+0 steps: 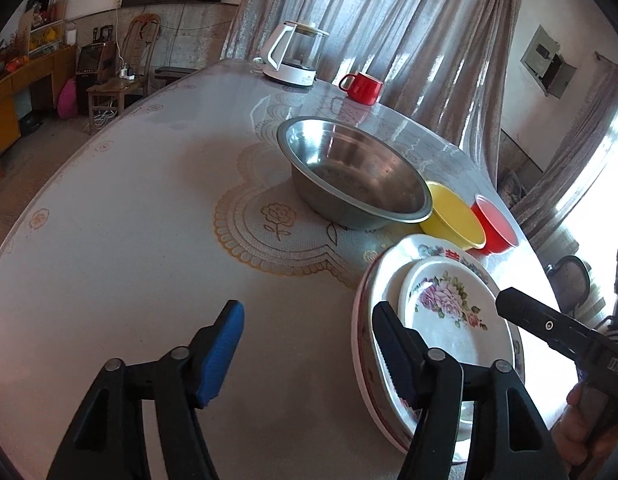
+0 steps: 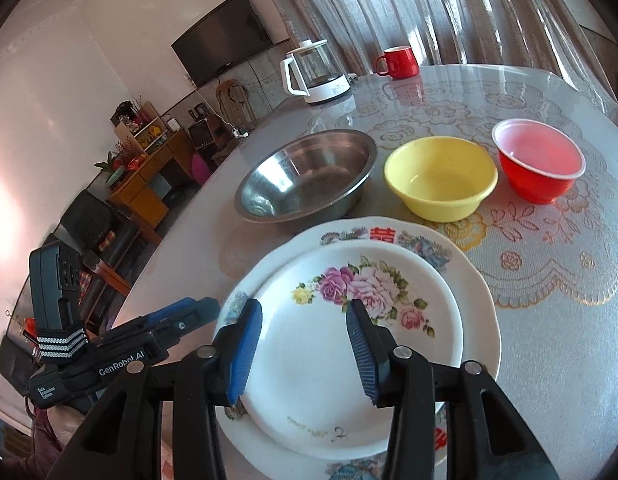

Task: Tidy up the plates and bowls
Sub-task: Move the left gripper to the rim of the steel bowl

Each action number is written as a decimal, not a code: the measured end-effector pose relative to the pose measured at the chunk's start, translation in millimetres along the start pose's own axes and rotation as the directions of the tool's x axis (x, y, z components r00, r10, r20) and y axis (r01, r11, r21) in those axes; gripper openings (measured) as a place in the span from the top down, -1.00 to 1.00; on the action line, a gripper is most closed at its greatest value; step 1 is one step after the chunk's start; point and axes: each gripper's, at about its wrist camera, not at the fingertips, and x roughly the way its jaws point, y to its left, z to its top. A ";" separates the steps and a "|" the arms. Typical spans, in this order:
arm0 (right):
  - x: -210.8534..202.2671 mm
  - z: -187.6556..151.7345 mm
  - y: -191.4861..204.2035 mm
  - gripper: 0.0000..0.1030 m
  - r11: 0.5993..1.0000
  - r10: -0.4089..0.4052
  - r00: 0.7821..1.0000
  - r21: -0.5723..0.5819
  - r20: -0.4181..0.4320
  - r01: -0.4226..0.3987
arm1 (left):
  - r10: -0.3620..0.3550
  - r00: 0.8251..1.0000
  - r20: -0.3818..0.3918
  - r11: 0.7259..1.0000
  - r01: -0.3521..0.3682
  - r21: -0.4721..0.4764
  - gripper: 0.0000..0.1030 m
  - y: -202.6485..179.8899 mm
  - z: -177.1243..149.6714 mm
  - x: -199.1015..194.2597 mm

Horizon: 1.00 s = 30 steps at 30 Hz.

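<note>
two plates stacked on the surface near me: small rose plate (image 2: pixel 349 344) nested on the bigger scalloped plate (image 2: pixel 475 292). both look like stiff, glossy ceramic or melamine, so slippery and chippable; i'd take them by the rim, not the flat middle. left hand-held gripper (image 1: pixel 309 352) is released, nothing between its jaws, right finger over the stack's left edge. right hand-held gripper (image 2: pixel 305 352) hovers over the small plate, jaws partly apart, gripping nothing. behind the stack sit a steel bowl (image 2: pixel 305 176), light and dent-proof, a yellow bowl (image 2: pixel 441 180) and a red bowl (image 2: pixel 539 164), thin plastic i'd guess. steel bowl sits close to the plates' far rim, could get bumped. kettle (image 2: pixel 315 72) and red mug (image 2: pixel 397 62) well clear at the back.
</note>
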 end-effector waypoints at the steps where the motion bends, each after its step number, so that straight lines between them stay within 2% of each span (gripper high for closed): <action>1: 2.9 5.4 1.1 0.13 1.000 -0.001 1.000 -0.005 0.002 0.001 | -0.003 1.000 0.001 1.000 0.003 -0.005 -0.32 2.1 3.5 0.5; 6: 16.3 31.5 1.6 0.12 1.000 0.009 1.000 0.004 0.013 -0.009 | -0.013 1.000 0.006 0.999 0.013 -0.043 -0.43 11.4 22.3 2.4; 9: 27.9 46.7 -1.9 0.12 1.000 0.009 1.000 0.027 0.014 -0.009 | 0.009 1.000 -0.001 0.999 -0.009 -0.039 -0.50 14.5 34.5 4.7; 11: 37.6 54.8 -6.0 0.12 0.999 0.012 1.000 0.051 0.003 -0.012 | 0.025 1.000 0.004 0.999 -0.025 -0.025 -0.59 15.4 42.2 7.5; 13: 48.2 61.2 -11.1 0.12 0.996 0.012 1.000 0.085 -0.019 -0.010 | 0.048 0.999 0.002 0.999 -0.048 -0.007 -0.80 16.1 50.7 12.6; 14: 53.0 63.8 -13.6 0.12 0.995 0.014 1.000 0.101 -0.028 -0.011 | 0.057 0.998 0.001 0.998 -0.057 -0.004 -0.81 16.4 55.1 15.4; 18: 64.2 72.5 -19.6 0.12 0.992 0.017 0.999 0.124 -0.035 -0.013 | 0.041 0.998 0.044 0.999 -0.041 -0.016 -0.99 20.6 69.7 19.1; 23: 77.2 84.3 -25.1 0.12 0.991 0.007 0.999 0.135 -0.043 -0.001 | 0.035 0.998 0.058 0.999 -0.035 -0.012 -0.99 21.6 86.9 30.8; 30: 89.4 88.6 -30.3 0.07 0.989 -0.030 0.998 0.146 -0.056 0.037 | -0.005 1.000 0.026 1.000 0.005 -0.018 -0.99 20.3 107.9 60.6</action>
